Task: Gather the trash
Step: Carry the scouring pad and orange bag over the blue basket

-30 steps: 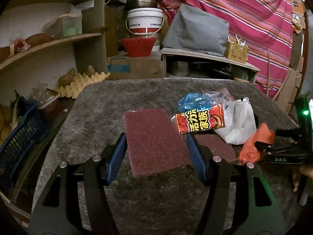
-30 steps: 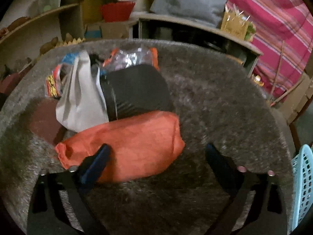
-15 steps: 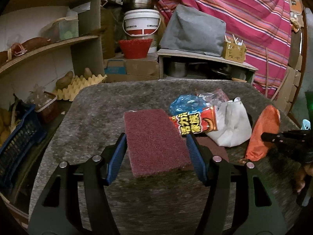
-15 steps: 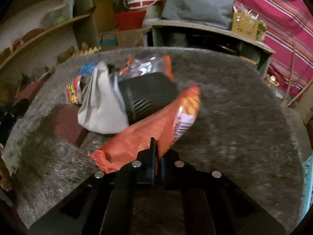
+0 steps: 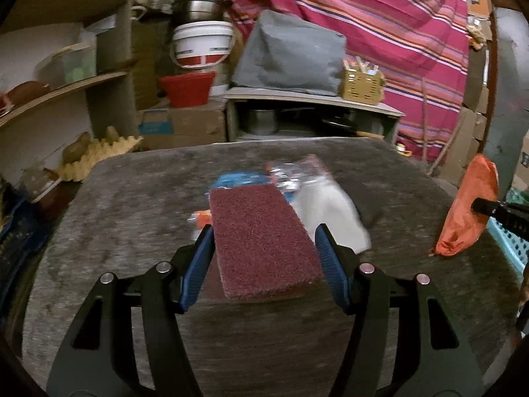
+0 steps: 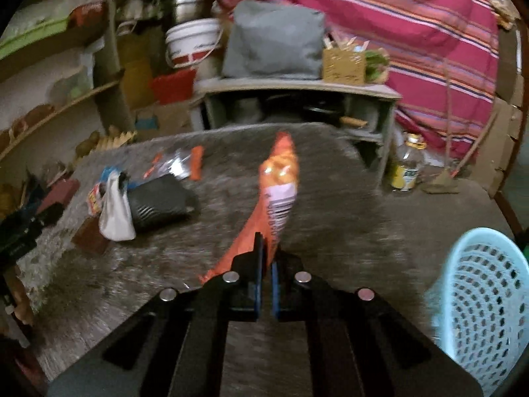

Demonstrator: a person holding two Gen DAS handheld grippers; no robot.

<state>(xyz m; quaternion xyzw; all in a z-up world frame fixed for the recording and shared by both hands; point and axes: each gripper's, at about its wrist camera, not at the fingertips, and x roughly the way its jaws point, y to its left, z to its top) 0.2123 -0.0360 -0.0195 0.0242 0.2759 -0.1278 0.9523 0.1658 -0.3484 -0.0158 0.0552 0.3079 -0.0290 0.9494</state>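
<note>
My right gripper (image 6: pixel 265 264) is shut on an orange snack bag (image 6: pixel 276 192) and holds it up above the grey carpeted table (image 6: pixel 347 231); the bag also shows at the right of the left wrist view (image 5: pixel 469 211). My left gripper (image 5: pixel 263 258) is shut on a maroon scouring pad (image 5: pixel 261 241) and holds it above the table. A pile of trash stays on the table: a white bag (image 6: pixel 115 211), a black pouch (image 6: pixel 158 201), a clear wrapper (image 6: pixel 178 162) and a red snack packet (image 6: pixel 94 195).
A light blue mesh basket (image 6: pixel 486 301) stands at the table's right edge. A second maroon pad (image 6: pixel 89 236) lies by the white bag. Shelves, a white bucket (image 5: pixel 201 44) and a low cabinet (image 5: pixel 310 115) stand behind the table.
My right gripper shut on the orange bag, lifted it off the table and swung it right toward the blue basket. My left gripper kept the maroon pad and shifted right over the trash pile.
</note>
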